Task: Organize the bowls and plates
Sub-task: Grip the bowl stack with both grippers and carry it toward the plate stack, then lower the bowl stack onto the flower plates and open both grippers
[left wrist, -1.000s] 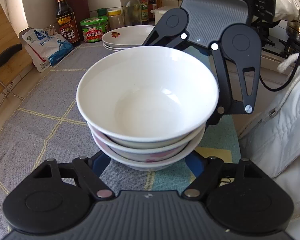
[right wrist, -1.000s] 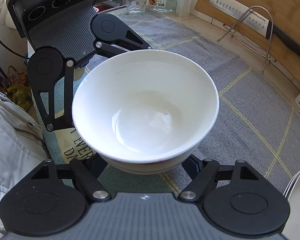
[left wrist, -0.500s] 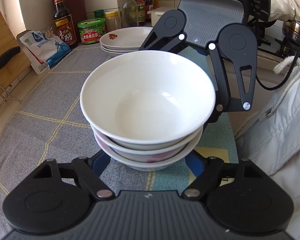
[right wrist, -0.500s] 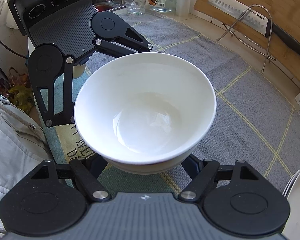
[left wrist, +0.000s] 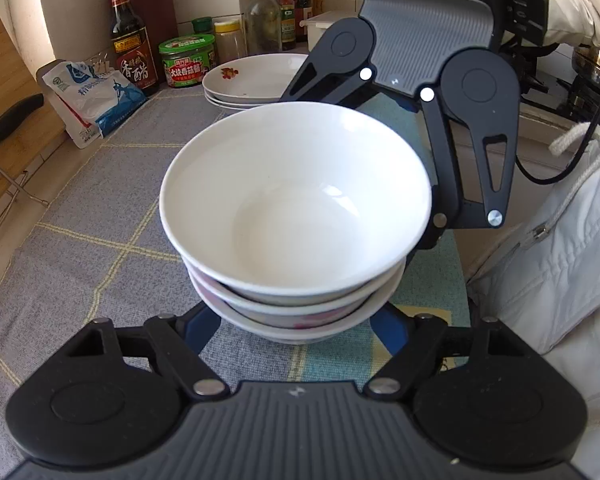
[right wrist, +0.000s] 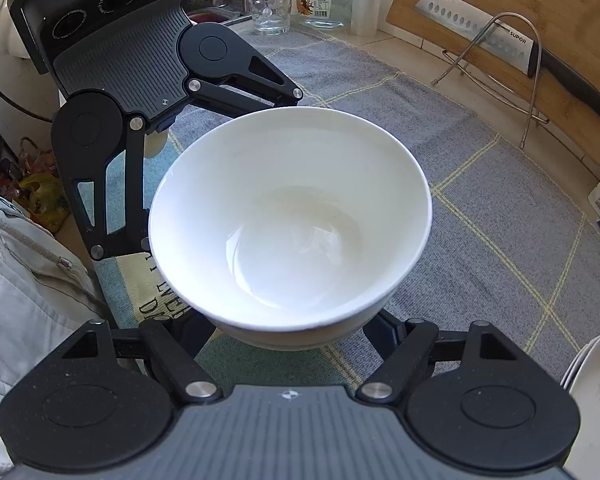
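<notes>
A stack of three white bowls [left wrist: 296,216] stands on the grey cloth between both grippers; it also shows in the right wrist view [right wrist: 290,220]. My left gripper [left wrist: 296,328] has its fingers spread on either side of the stack's base, the tips hidden under the bowls. My right gripper [right wrist: 288,332] faces it from the opposite side, fingers likewise spread around the base. Each gripper appears in the other's view, behind the stack. A stack of white plates [left wrist: 252,80] sits at the back of the counter; its edge shows in the right wrist view [right wrist: 596,392].
Sauce bottles [left wrist: 130,36], a green-lidded jar [left wrist: 187,62] and a salt bag [left wrist: 92,96] line the back wall. A cutting board with a knife [right wrist: 512,48] on a wire rack, a glass [right wrist: 268,6] and a jar stand at the other end. The person's white jacket [left wrist: 560,240] is beside the counter.
The bowl stack has shifted slightly farther from the left camera and a little higher in view. Both grippers keep the same spread around it.
</notes>
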### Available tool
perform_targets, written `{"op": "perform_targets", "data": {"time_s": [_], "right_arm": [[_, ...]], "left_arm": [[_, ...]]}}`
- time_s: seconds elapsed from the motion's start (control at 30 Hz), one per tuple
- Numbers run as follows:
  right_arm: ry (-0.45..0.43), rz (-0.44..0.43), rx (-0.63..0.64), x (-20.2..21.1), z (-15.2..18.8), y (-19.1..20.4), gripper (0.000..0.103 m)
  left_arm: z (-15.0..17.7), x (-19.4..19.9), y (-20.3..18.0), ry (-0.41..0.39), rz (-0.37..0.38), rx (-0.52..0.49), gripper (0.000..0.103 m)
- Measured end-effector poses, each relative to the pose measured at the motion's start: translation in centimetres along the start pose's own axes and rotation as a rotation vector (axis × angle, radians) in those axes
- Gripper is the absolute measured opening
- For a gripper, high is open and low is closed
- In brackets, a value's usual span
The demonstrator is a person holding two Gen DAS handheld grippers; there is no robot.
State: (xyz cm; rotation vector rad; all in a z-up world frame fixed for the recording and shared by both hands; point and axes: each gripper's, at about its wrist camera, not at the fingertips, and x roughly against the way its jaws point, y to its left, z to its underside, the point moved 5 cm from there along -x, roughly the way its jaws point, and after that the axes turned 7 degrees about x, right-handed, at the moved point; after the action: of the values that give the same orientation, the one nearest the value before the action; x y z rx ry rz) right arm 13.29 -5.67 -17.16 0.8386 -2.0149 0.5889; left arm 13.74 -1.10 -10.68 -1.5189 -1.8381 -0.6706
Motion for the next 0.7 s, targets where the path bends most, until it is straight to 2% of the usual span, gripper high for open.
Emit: {"op": "perform_targets", "data": {"time_s": [0.37, 0.7], "right_arm": [[-0.012, -0.007, 0.038, 3.6, 1.4, -2.1, 0.083], [-0.019, -0.012, 0.064, 7.6, 5.3, -6.4, 0.083]], "left_arm": [[-4.1, -0.5, -0.1, -0.018, -0.035, 0.022, 0.081], [-9.6, -3.6, -1.3, -0.043, -0.051, 0.039, 0.081]]}}
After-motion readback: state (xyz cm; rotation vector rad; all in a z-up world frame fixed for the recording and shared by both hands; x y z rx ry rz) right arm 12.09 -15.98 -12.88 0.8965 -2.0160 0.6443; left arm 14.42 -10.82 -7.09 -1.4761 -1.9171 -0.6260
